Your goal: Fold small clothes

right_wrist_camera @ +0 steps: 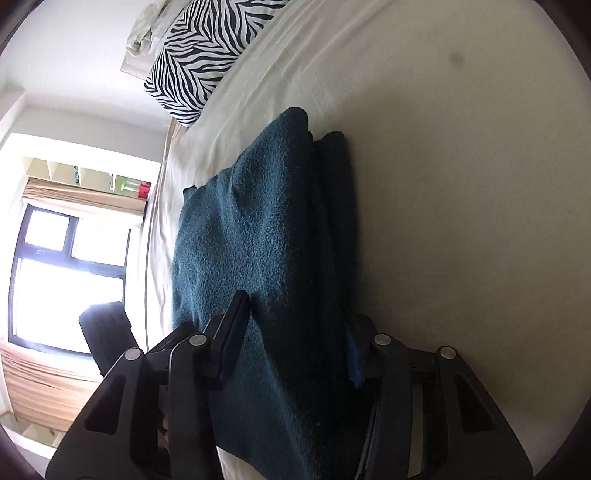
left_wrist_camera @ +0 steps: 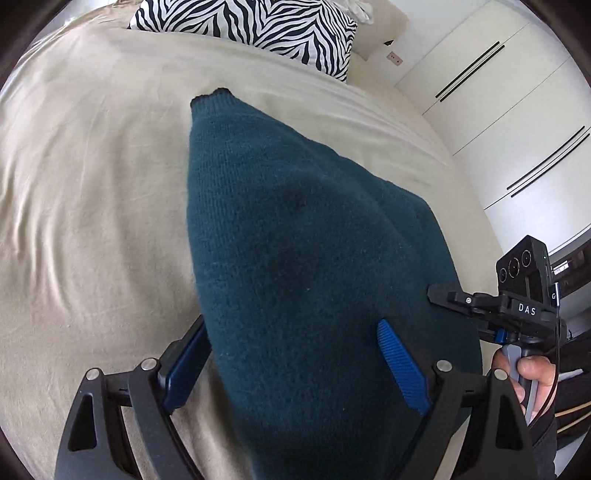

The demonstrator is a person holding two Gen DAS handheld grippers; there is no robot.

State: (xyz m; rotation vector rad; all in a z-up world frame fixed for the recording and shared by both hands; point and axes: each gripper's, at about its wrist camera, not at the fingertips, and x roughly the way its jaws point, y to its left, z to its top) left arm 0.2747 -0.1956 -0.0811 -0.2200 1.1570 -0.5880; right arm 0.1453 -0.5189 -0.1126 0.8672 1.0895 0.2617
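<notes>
A dark teal knitted garment (left_wrist_camera: 295, 236) lies on the beige bed sheet (left_wrist_camera: 92, 184), folded into a long shape. My left gripper (left_wrist_camera: 291, 365) is open with its blue pads on either side of the garment's near end. My right gripper (right_wrist_camera: 295, 339) is also open, its fingers straddling the garment (right_wrist_camera: 258, 229) at its near end. One blue pad (right_wrist_camera: 354, 363) is half hidden behind the cloth. The right gripper also shows in the left wrist view (left_wrist_camera: 458, 299) at the garment's right edge, held by a hand.
A zebra-striped pillow (left_wrist_camera: 258, 29) lies at the head of the bed, also seen in the right wrist view (right_wrist_camera: 199, 62). White wardrobe doors (left_wrist_camera: 517, 122) stand to the right of the bed. A window (right_wrist_camera: 62, 273) is beyond the bed's other side.
</notes>
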